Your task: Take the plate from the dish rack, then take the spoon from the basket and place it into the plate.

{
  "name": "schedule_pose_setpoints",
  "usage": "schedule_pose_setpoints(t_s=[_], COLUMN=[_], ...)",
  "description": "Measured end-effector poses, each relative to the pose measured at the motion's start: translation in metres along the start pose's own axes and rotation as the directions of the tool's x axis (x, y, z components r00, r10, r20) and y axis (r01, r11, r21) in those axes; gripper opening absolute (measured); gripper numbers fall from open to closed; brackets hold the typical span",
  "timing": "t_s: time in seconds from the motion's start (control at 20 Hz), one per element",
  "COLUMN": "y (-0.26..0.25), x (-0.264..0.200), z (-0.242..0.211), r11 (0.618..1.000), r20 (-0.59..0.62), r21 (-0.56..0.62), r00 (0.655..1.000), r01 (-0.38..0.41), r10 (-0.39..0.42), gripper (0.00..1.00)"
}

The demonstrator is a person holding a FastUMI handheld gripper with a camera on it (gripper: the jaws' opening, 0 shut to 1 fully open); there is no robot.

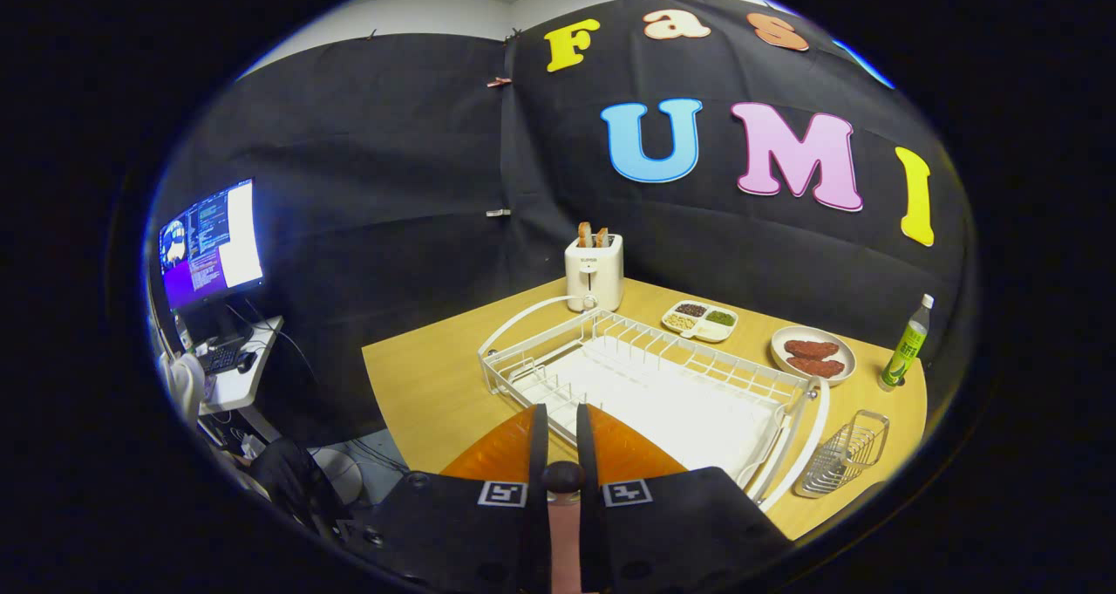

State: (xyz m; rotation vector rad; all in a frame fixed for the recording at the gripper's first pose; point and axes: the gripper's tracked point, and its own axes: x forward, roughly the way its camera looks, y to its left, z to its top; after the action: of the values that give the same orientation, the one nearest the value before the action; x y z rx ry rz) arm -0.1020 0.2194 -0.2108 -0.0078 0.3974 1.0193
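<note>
My gripper (pixel 561 415) is shut on the spoon (pixel 564 511). The spoon's pinkish handle runs up between the two black fingers (pixel 536 454) and ends in a dark round tip; its bowl is hidden. An orange plate (pixel 488 461) lies directly under the fingers and shows on both sides of them, at the near edge of the wooden table. Just beyond the fingers stands the white wire dish rack (pixel 663 376), with no dishes in it. To the right of the rack sits the small wire basket (pixel 844 453), which holds nothing.
A white toaster (pixel 594 271) with toast stands behind the rack. Behind the rack to the right are a divided snack dish (pixel 700 320), a plate of red meat (pixel 813 355) and a green bottle (pixel 905 350). Off the table's left side stands a desk with a lit monitor (pixel 209 245).
</note>
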Motion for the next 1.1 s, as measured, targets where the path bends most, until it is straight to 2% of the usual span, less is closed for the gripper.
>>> schedule_pose_setpoints(t_s=[0.1, 0.25, 0.65, 0.85, 0.95, 1.0, 1.05, 1.1], y=[-0.004, -0.002, -0.001, -0.011, -0.014, -0.017, -0.019, -0.023], x=[0.012, 0.022, 0.028, 0.028, 0.024, 0.020, 0.017, 0.014], z=[-0.015, -0.034, -0.038, -0.052, -0.058, -0.056, -0.052, -0.046], r11=[0.999, 1.000, 0.999, 1.000, 1.000, 1.000, 0.999, 0.999], r20=[-0.014, -0.059, -0.042, -0.106, -0.144, -0.148, -0.146, -0.143], r21=[-0.031, 0.000, -0.032, -0.019, -0.004, 0.009, 0.022, 0.036], r00=[1.000, 0.998, 0.999, 0.994, 0.989, 0.989, 0.989, 0.989], r01=[0.009, 0.006, -0.014, -0.011, -0.022, -0.025, -0.026, -0.022], r10=[-0.009, -0.006, 0.013, 0.009, 0.022, 0.026, 0.029, 0.027], gripper=[0.17, 0.17, 0.18, 0.22, 0.29, 0.39, 0.44, 0.60])
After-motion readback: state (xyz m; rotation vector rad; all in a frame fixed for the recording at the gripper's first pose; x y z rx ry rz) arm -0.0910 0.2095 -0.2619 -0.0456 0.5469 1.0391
